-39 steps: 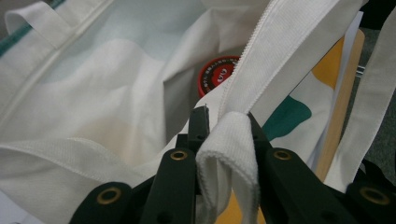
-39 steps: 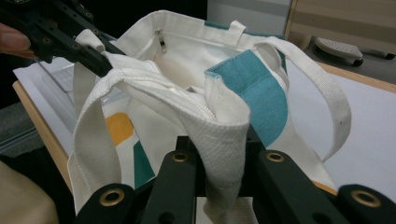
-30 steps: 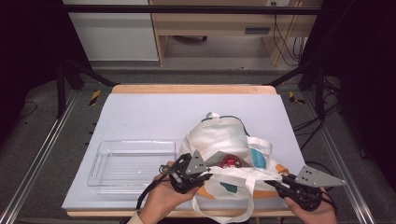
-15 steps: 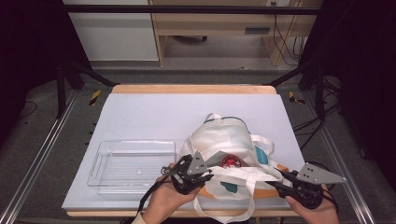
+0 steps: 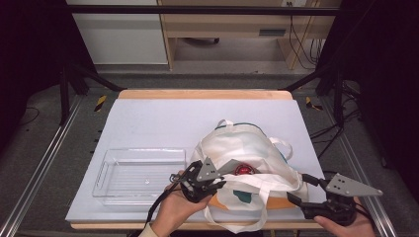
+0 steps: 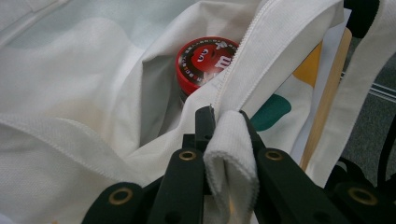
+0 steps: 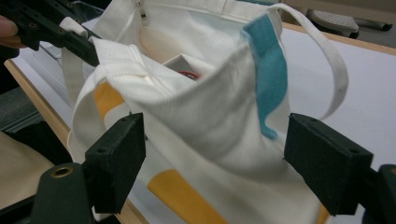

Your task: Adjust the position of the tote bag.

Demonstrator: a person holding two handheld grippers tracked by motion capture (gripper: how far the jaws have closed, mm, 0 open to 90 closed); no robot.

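Left gripper [image 6: 224, 119] clamped on tote bag [image 5: 247, 148] hem, right gripper [image 7: 215, 154] just-spread, empty

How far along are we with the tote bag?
Done: the left hand-held gripper is clamped on the tote bag rim, exposing the red-lidded jar. In hand: the right hand-held gripper has just been opening, pads off the cloth. Left: the jar sits inside; the clear tray holds nothing.

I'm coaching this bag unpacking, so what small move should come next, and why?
Probably bring the right gripper to the bag's near rim and close on it. Its jaws have just been opening and stand wide, gripping nothing, while the left gripper pinches the rim. That would spread the mouth around the red-lidded jar.
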